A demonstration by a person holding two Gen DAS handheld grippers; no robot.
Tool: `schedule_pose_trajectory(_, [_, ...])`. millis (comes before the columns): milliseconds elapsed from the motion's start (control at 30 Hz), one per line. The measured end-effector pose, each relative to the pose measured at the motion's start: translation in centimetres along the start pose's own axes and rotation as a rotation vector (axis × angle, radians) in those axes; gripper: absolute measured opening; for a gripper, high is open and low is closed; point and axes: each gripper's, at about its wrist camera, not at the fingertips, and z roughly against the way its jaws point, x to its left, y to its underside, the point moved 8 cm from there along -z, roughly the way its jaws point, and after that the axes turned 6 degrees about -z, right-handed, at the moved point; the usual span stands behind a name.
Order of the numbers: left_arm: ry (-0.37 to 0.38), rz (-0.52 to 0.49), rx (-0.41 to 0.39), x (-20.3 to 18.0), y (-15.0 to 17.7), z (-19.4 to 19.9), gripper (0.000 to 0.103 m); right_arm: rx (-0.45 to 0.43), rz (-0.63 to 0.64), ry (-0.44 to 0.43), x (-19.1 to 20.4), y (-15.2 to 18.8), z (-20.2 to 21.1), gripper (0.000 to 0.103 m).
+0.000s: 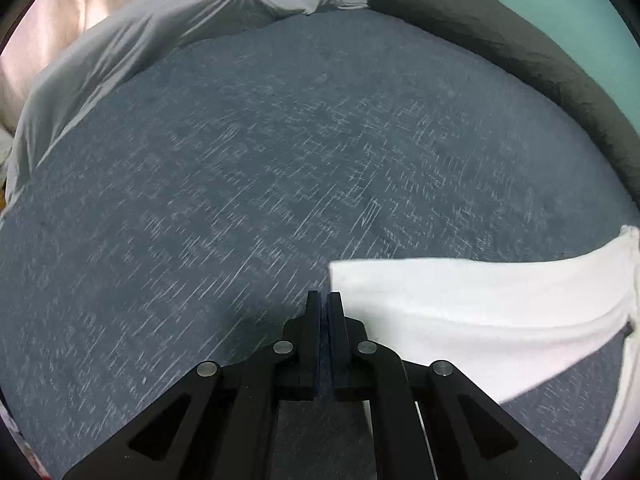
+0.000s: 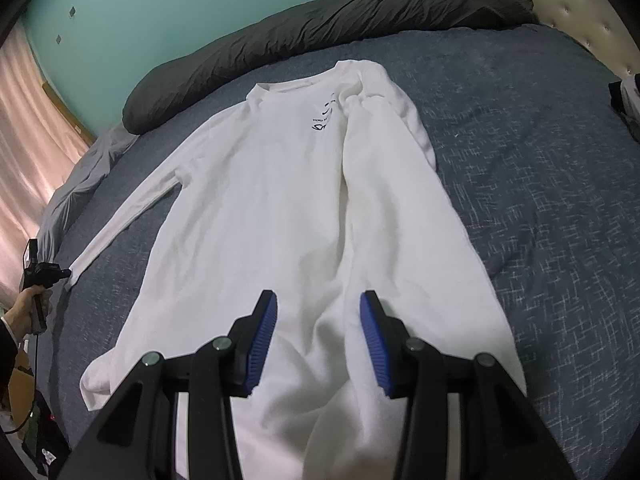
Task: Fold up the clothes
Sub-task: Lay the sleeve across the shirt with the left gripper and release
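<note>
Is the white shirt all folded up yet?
Only partly. The white shirt lies spread on the bed, one sleeve folded over, the other stretched out.

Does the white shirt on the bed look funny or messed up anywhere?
A bit lopsided. The white shirt has one sleeve folded over its body, while the other sleeve lies stretched out across the blue bedspread. That is just half-done folding; no tears or stains show.

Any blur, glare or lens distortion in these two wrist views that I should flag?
Left wrist view: streaky motion blur smears the blue bedspread; the white sleeve is overexposed; fisheye bulges the bed. Right wrist view: sharper; the white shirt is bright with little fold detail; the pink curtain glows; the edges curve.
</note>
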Motion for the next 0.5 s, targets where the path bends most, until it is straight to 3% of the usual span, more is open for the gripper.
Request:
schedule_pose_trajectory(167, [0.027,0.004,0.009,0.2,2.2,2.1,0.007,-0.012,-0.008,-0.02,0.4,-0.1,0.6,0.044])
schedule_pose_trajectory(400, [0.103,-0.074,0.017,-4.0,6.0,4.1,0.008,-0.043,-0.013,-0.053,1.3,-0.5,1.8,0.044])
schedule_pose_trajectory(500, [0.125,-0.073,0.029,-4.4,6.6,3.5,0.014,-0.044,-0.013,-0.061,1.7,-0.3,2.1,0.044])
